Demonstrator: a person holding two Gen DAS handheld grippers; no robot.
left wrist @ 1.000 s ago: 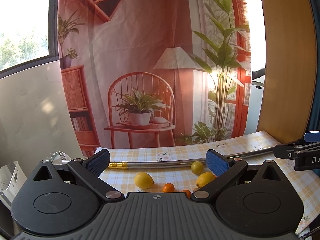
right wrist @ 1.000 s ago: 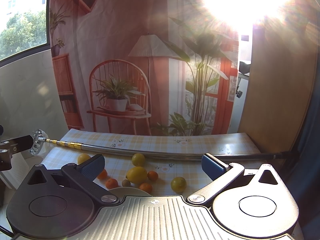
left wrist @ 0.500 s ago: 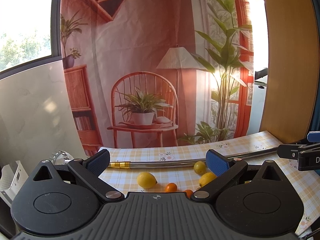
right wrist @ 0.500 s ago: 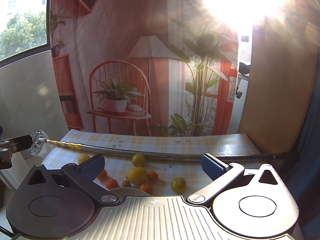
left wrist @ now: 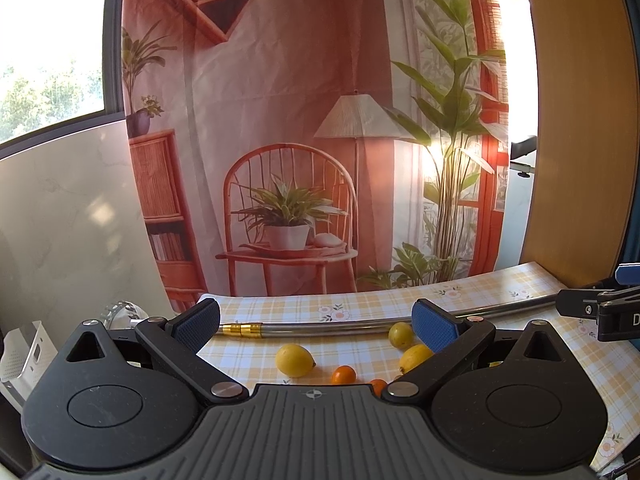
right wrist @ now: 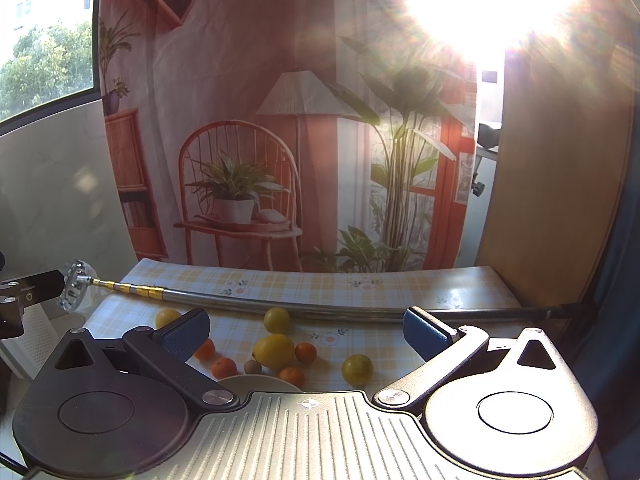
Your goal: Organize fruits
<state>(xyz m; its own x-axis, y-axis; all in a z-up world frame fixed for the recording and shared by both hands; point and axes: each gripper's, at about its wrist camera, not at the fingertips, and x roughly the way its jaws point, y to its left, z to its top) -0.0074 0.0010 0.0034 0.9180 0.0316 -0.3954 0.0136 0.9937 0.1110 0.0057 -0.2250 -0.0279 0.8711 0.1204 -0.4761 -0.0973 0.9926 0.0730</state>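
Observation:
Several yellow lemons and small oranges lie loose on a yellow checked tablecloth [right wrist: 400, 284]. In the right wrist view a big lemon [right wrist: 274, 350] sits in the middle, a rounder lemon [right wrist: 357, 369] to its right, oranges [right wrist: 306, 352] around it, and a small brown fruit [right wrist: 253, 367] beside it. A pale bowl rim [right wrist: 260, 381] peeks out just below. My right gripper [right wrist: 306, 330] hangs open above them, holding nothing. In the left wrist view a lemon [left wrist: 295, 360] and an orange [left wrist: 343, 374] lie ahead of my open left gripper [left wrist: 318, 322], which is also empty.
A long metal pole [right wrist: 300, 306] with a gold tip lies across the table behind the fruit. A printed backdrop [left wrist: 300, 140] hangs at the table's far edge. A white perforated box [left wrist: 24, 354] stands off the table's left side, a wooden panel [left wrist: 580, 120] on the right.
The left wrist view has drifted slightly right and forward, so the fruit sits a little farther right. The right gripper has hardly moved. Both stay open.

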